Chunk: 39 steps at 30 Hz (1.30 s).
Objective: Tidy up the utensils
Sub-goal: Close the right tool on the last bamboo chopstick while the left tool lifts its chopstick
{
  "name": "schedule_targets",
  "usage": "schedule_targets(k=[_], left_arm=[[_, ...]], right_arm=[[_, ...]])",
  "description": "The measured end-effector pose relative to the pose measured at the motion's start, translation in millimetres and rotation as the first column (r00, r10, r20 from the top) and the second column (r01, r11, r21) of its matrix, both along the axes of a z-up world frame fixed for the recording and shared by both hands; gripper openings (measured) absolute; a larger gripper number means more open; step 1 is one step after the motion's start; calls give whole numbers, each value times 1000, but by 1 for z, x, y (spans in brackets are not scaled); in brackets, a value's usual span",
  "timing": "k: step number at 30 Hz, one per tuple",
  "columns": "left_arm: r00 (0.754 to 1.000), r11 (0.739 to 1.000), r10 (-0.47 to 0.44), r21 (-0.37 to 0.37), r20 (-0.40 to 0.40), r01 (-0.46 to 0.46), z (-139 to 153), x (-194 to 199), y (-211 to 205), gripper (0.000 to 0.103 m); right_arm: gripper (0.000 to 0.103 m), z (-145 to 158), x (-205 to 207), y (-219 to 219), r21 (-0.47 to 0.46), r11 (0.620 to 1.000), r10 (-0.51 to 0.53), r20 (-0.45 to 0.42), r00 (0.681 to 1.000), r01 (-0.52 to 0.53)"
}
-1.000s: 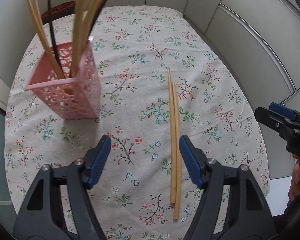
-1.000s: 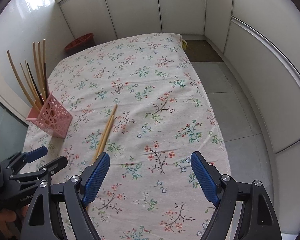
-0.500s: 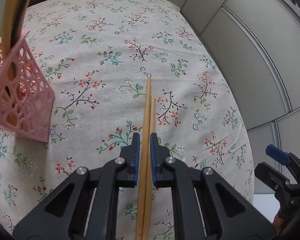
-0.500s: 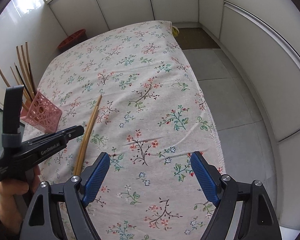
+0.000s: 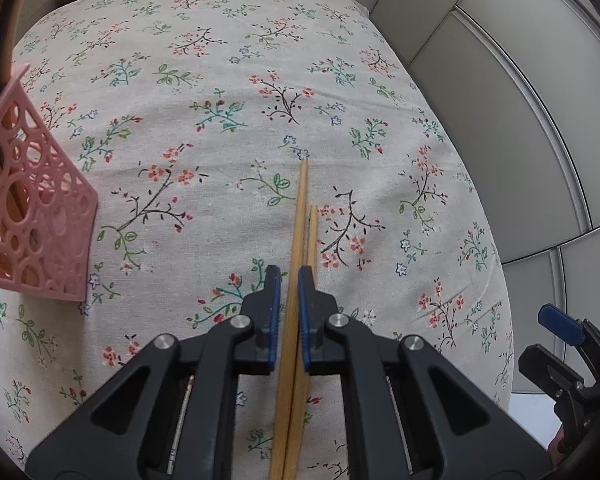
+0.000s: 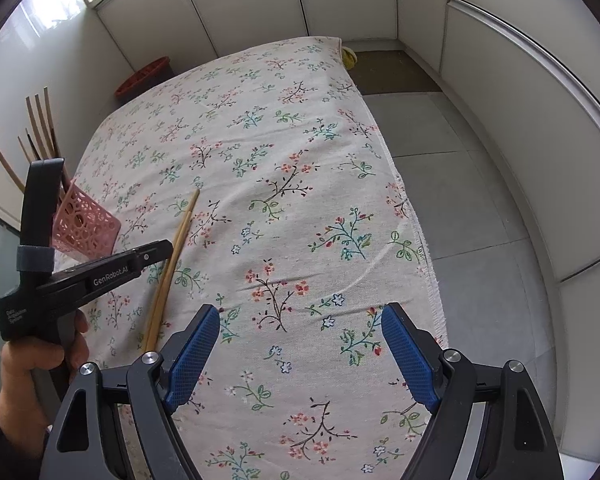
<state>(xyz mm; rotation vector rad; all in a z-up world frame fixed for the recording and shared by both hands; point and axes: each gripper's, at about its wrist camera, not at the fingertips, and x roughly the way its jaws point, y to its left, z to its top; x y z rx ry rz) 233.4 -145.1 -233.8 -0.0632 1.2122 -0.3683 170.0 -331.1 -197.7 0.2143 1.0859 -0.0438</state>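
Standing left of the clamped chopsticks (image 5: 300, 220): pink basket (image 5: 40, 232).

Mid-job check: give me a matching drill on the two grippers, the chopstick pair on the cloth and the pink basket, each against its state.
1. left gripper
2. right gripper
3. chopstick pair
4. pink basket

a. wide open, holding nothing
b. standing on the cloth, holding other sticks
c. shut on two sticks
d. lying on the cloth, clamped

Pairs: 1-c, 2-a, 3-d, 4-b
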Motion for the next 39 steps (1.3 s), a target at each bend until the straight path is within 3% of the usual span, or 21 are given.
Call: schedule_targets(k=[6,11,16,22,29,39], left_arm=[[999,997,-21,74,31,19,-4,1,-12,9],[999,997,-19,81,45,15,-4,0,-13,8],[989,992,-84,108,123,70,22,-23,-7,8],[960,987,-149,98,237,129,64,-64,23,8],[929,991,-129,63,346,114,104,-91,75,8],[920,999,-36,21,390,30,121,-105,149,8]], right_arm=[[84,-2,1,-3,16,1000,-14,-7,1000,15],[84,-4,1,1,14,1000,-11,-16,1000,11],[84,-3,0,6,7,1000,-5,-11,1000,5],[84,-2,7,19,23,1000,-11,-11,1000,11],[84,-6,22,56,15,1000,25,-12,1000,-25],[83,-30,48,116,-16,995,93,-50,994,-93]])
